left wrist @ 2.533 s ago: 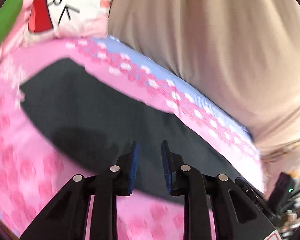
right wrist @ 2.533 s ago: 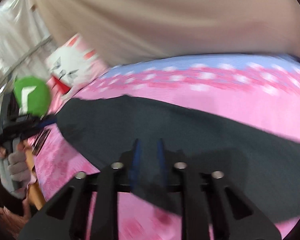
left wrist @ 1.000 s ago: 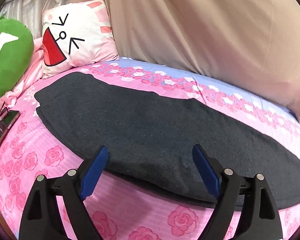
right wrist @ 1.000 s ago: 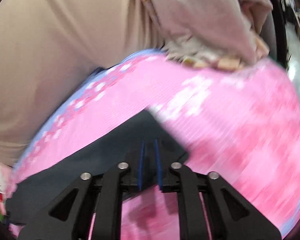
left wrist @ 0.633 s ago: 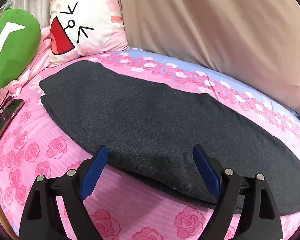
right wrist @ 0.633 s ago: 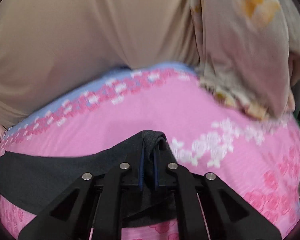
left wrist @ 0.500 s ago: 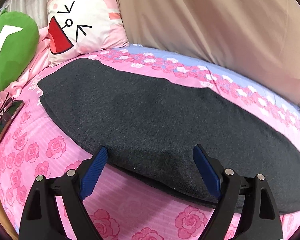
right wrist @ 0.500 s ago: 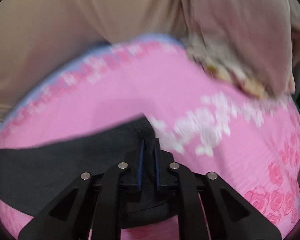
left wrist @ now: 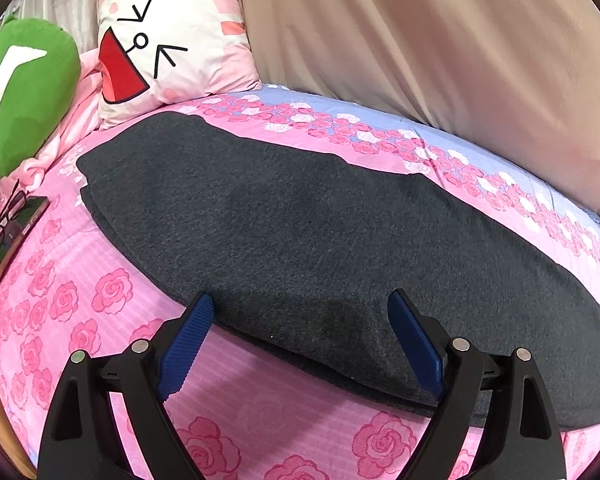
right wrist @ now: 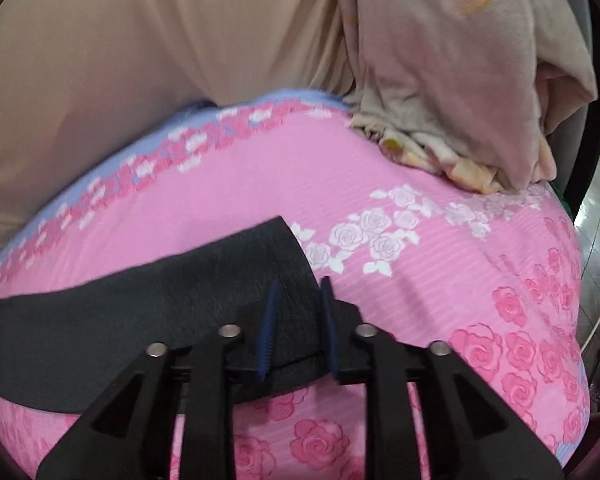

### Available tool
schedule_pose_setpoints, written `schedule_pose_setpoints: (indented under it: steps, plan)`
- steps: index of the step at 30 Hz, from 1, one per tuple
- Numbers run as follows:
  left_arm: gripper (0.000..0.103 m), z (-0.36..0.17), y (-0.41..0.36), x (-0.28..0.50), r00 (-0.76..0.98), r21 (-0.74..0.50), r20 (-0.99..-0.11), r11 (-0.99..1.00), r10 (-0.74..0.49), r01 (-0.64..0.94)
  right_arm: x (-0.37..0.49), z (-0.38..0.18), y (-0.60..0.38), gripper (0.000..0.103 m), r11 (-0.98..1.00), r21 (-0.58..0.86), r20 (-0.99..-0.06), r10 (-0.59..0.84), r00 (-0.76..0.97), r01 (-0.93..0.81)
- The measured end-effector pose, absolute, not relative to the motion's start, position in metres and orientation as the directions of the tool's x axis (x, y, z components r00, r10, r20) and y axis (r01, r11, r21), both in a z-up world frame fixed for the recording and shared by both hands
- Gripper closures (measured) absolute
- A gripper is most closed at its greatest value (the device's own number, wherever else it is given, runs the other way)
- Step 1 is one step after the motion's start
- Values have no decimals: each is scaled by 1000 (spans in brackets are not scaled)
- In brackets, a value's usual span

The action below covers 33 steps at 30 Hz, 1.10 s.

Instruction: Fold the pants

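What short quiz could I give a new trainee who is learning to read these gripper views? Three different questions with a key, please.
1. True or false: the left gripper is open above the pants.
2. What lies on the phone?
A. glasses
B. keys
C. a remote
3. Fill in: the right gripper hovers over the pants' ____ end.

Key: 1 true. 2 A, glasses. 3 cuff, seemingly.

Right gripper (right wrist: pixel 298 312) sits low center, fingers slightly apart over the dark pants (right wrist: pixel 140 312) end. Pink rose bedsheet (right wrist: pixel 440 280) underneath, crumpled blanket (right wrist: pixel 452 80) upper right.
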<state>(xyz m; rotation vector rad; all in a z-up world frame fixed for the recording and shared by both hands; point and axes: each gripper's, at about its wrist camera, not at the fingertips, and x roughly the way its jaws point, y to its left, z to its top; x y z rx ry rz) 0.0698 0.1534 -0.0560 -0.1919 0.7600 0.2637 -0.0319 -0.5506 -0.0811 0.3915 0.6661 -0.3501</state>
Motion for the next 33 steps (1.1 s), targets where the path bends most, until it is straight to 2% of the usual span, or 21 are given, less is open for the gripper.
schedule_pose_setpoints:
  steps: [1,5,7,9,10,12,13,14,15,18,22,27,30,33]
  plan:
    - [17,-56,153,69,695,-76,-700,949,167,-305,-38,-80,-550,50,860,245,-655,-193,731,447]
    - [17,-56,151,70,697,-72,-697,951,167,-301,-45,-104,-553,45,831,361,-675,-81,733,424]
    - [17,-55,150,70,699,-67,-695,953,169,-296,-41,-103,-549,41,828,340,-703,-92,706,446]
    - [17,-54,147,68,708,-64,-687,956,166,-286,-36,-101,-544,25,832,336,-703,-90,706,441]
    - [17,-53,146,66,718,-68,-678,960,155,-271,-31,-104,-542,24,834,331,-711,-87,698,441]
    - [17,-50,143,63,737,-76,-663,968,131,-241,-26,-101,-537,29,844,313,-712,-96,696,437]
    - [17,-50,141,62,744,-81,-659,974,106,-211,-26,-100,-536,46,843,307,-712,-105,695,442]
    - [17,-49,138,61,747,-81,-659,978,91,-190,-26,-99,-536,82,841,307,-712,-109,694,446]
    - [17,-49,134,61,750,-77,-657,984,72,-162,-28,-99,-537,89,836,349,-701,-66,710,423]
    - [17,-47,126,59,759,-59,-649,990,57,-126,-42,-83,-527,89,833,380,-650,-70,757,403]
    - [17,-47,126,60,759,-69,-650,991,44,-117,-47,-35,-487,89,872,408,-547,-2,837,269]
    - [17,-45,130,57,769,-102,-638,988,23,-114,-28,19,-396,89,920,391,-459,183,869,13]
    - [17,-45,132,55,774,-116,-633,988,9,-106,-11,24,-335,89,921,371,-463,293,836,-118]
    - [17,-44,133,53,778,-130,-628,987,-10,-93,10,4,-278,89,903,377,-512,388,766,-206]
